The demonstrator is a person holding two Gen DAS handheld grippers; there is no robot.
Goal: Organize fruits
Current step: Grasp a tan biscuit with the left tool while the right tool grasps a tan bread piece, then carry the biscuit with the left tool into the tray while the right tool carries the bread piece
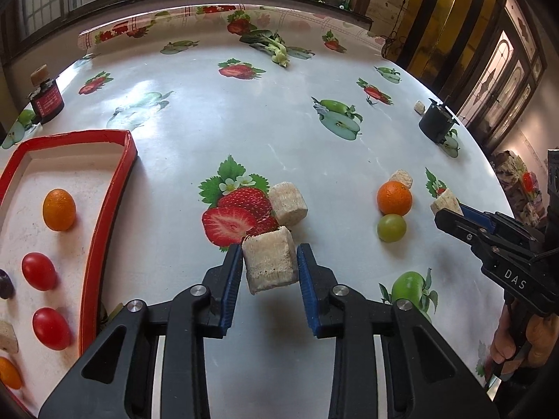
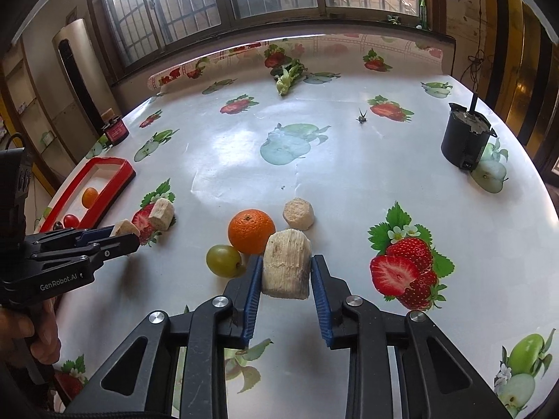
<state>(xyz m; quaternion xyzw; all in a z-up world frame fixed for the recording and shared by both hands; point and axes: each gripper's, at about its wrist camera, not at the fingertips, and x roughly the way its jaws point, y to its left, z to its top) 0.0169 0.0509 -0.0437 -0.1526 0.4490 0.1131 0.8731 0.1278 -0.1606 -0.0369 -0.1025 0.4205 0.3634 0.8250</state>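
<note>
My left gripper (image 1: 269, 257) is shut on a pale sugarcane chunk (image 1: 269, 262), lifted just above the table. Another chunk (image 1: 288, 203) lies right behind it. My right gripper (image 2: 286, 269) is shut on a second pale chunk (image 2: 286, 268); it also shows in the left wrist view (image 1: 450, 211). An orange (image 2: 251, 231), a green grape (image 2: 223, 260) and another chunk (image 2: 298, 213) lie just ahead of it. The red tray (image 1: 104, 209) at left holds an orange (image 1: 58, 209), two red tomatoes (image 1: 38, 271), and more fruit at its edge.
A dark jar (image 1: 47, 97) stands at the far left and a black pot (image 2: 464, 139) at the far right. A leafy green vegetable (image 1: 276, 47) lies near the table's back edge. The fruit-print tablecloth (image 1: 244, 122) covers the round table.
</note>
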